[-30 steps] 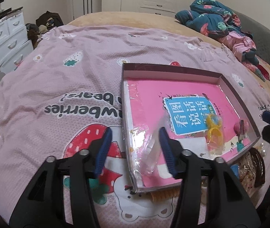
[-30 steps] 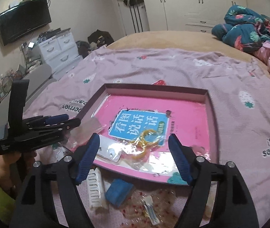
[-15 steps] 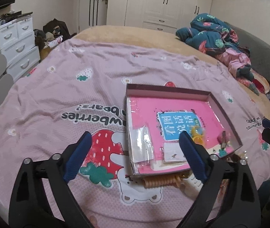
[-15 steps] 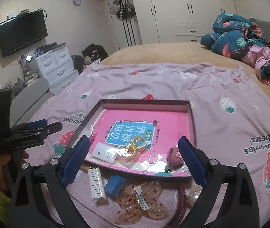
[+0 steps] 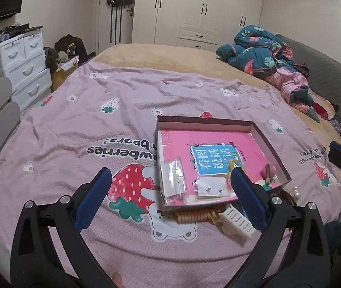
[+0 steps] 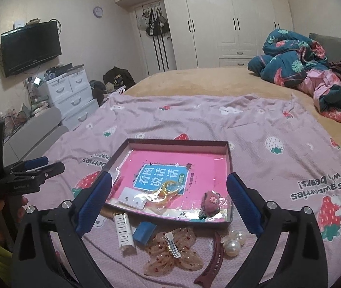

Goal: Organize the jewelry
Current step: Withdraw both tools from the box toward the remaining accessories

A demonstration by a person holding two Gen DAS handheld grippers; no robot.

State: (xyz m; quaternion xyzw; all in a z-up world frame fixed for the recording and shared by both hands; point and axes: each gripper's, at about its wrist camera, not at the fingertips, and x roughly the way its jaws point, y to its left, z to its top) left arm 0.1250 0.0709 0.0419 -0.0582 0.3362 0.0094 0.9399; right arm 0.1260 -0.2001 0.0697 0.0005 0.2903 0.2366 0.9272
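Both my grippers, left point(image 5: 169, 187) and right point(image 6: 168, 192), have fingers spread, holding nothing. Some pieces lie in the box point(image 6: 228, 148); the hair clip point(image 6: 210, 262), pearls point(image 6: 234, 241) and comb point(image 6: 123, 230) wait on the bed point(image 6: 266, 124).

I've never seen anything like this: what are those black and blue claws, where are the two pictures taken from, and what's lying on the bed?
A person holds hand tongs in each hand; each carries a camera looking along its fingers. The left tongs and the right tongs stand open, holding nothing. On the pink blanket sits a shallow box holding small packets and a pink flower clip. In front of it lie a white comb clip, a bow clip, pearls and a dark red hair claw.
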